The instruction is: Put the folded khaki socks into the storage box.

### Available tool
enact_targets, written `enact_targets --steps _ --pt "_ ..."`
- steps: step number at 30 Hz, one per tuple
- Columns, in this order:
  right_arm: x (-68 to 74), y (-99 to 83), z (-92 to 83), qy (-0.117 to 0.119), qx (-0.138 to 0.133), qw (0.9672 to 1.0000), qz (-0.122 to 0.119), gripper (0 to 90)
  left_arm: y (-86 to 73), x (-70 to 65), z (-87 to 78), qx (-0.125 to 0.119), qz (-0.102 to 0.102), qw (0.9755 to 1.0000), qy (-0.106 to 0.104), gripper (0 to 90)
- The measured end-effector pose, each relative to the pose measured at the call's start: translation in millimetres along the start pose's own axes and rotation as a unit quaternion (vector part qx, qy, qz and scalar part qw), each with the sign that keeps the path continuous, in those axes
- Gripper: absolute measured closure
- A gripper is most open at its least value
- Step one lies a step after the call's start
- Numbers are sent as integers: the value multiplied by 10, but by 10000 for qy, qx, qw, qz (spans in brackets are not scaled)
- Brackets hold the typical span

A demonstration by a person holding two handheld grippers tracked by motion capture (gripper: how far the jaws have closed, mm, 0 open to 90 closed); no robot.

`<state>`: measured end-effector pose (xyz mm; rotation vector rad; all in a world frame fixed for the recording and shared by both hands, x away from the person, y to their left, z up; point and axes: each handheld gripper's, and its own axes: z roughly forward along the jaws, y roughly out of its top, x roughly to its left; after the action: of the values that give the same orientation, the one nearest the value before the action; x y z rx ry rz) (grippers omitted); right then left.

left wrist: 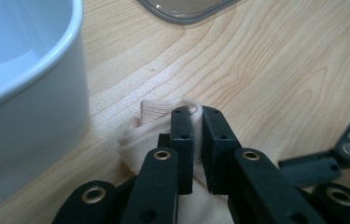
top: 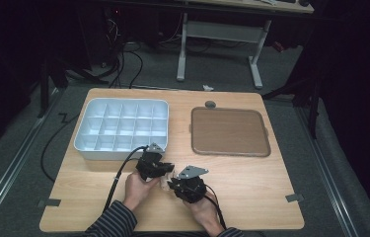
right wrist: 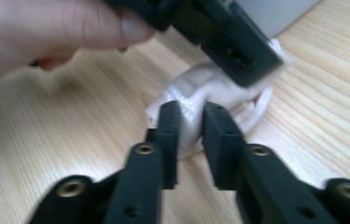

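Observation:
A small beige cloth (left wrist: pixel 156 112) with a ribbed edge lies bunched on the wooden table (top: pixel 251 182), near the front middle. My left gripper (left wrist: pixel 197 114) is shut on a fold of it, the fabric pinched between the two black jaws. In the right gripper view the same cloth (right wrist: pixel 210 88) shows faint printed lettering. My right gripper (right wrist: pixel 192 112) meets it from the opposite side, jaws closed onto its lower fold. In the high view both grippers sit tip to tip, left gripper (top: pixel 163 174) and right gripper (top: pixel 171 183), with the cloth mostly hidden between them.
A white compartment tray (top: pixel 89 143) stands at the back left, its wall (left wrist: pixel 32 116) close beside my left gripper. A flat brown lid (top: pixel 230 132) with a grey rim lies at the back right. Bare table spreads to the right of the hands.

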<state>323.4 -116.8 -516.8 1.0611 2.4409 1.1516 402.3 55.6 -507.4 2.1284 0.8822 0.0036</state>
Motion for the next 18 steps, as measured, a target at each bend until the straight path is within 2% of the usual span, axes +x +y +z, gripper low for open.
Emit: enact_targets --steps 2,8,11,13,18 --pt "-3 -34 -5 -66 9 10000 -52 842 -3 6 16 -33 -36 10000 -34 840" --pt "-11 -74 14 -81 92 9998 -154 854 -11 10 29 -79 49 10000 27 834" --pt "-20 -81 21 -93 103 9998 -146 854 -10 6 28 -83 66 9999 41 816" --pt "-28 -87 25 -78 56 9999 -113 852 -27 -23 13 -183 282 9994 98 801" --pt "-36 -93 27 -90 38 9999 -31 851 -43 -29 -6 -238 235 9994 102 780"
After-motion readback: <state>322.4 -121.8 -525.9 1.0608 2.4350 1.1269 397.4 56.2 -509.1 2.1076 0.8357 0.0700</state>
